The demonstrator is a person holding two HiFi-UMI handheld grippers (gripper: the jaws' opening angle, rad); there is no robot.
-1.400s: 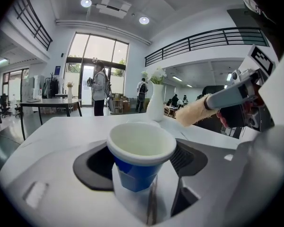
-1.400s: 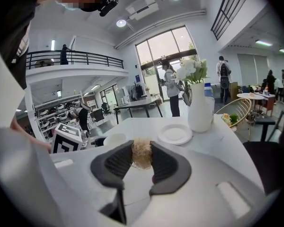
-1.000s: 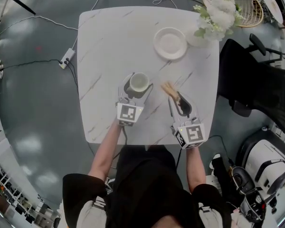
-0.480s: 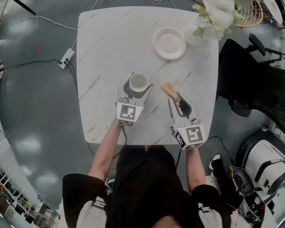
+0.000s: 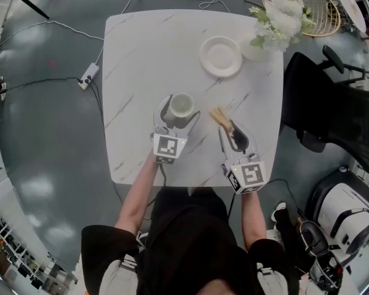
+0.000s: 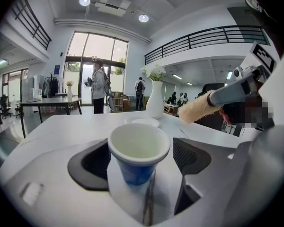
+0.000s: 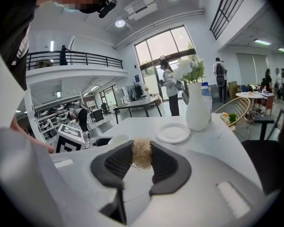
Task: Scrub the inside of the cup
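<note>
No legible text, label, brand, number or sign is showing in any view. The marker cube [image 5: 168, 147] of the left gripper [image 5: 179, 110] and the marker cube [image 5: 246, 174] of the right gripper [image 5: 233, 131] are displaying only black-and-white square patterns, with no letters or digits on them.
</note>
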